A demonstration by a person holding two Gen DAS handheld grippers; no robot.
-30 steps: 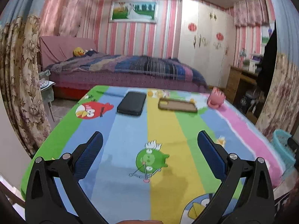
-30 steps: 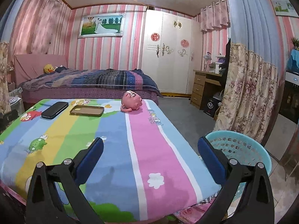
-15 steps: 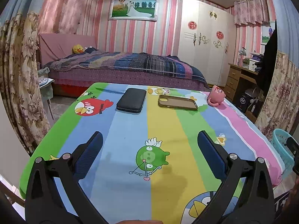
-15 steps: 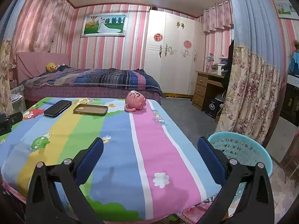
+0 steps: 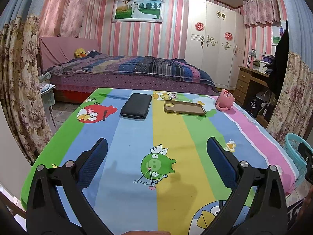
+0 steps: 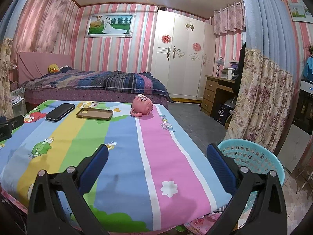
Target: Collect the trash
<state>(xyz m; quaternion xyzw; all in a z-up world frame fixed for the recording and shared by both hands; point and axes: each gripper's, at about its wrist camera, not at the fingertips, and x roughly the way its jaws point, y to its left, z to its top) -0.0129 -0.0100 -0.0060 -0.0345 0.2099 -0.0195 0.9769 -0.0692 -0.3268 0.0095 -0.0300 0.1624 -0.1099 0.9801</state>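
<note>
Striped cartoon-print tabletop [image 5: 135, 137]: black phone [image 5: 136, 106], beside it tan phone case [image 5: 184, 108], then toppled pink mug [image 5: 225, 99]. Teal plastic basket [image 6: 252, 156] beside tabletop. Left gripper [image 5: 156, 150] and right gripper [image 6: 157, 152]: fingers spread wide, empty.

Blue lettering on the striped cloth [image 6: 166, 126], ahead of the right gripper [image 6: 157, 163] beyond its fingertips, is too blurred to read, as is the pink mug's [image 6: 141, 105] marking.
</note>
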